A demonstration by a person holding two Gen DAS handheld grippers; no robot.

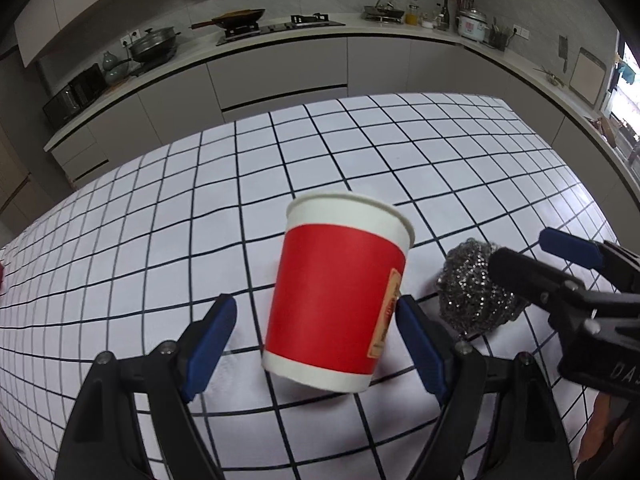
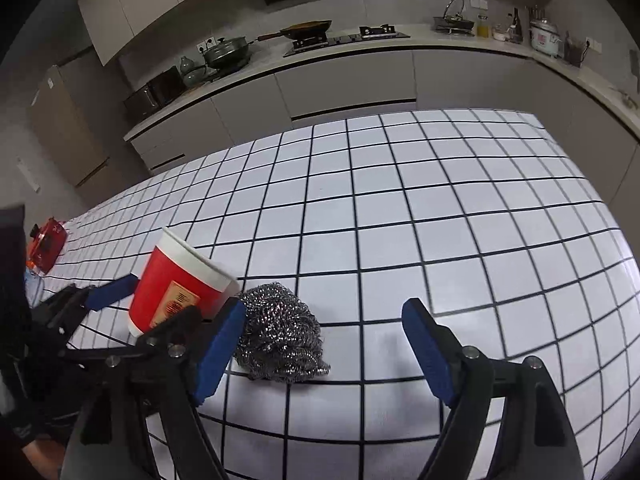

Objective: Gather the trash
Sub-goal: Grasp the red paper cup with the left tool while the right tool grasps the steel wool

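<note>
Between the spread pads of the left gripper stands the red paper cup, ungripped; close squarely on its middle. Beside it, the right gripper, also open, straddles the steel scourer on the checked table.

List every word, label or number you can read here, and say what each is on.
"DA": pale letters, cut off by the frame edge, on the right gripper body, seen from the left wrist view.
Tan label on the red paper cup: printed, too blurred to read.
Rice cooker front: reddish marking, too small to read.
</note>
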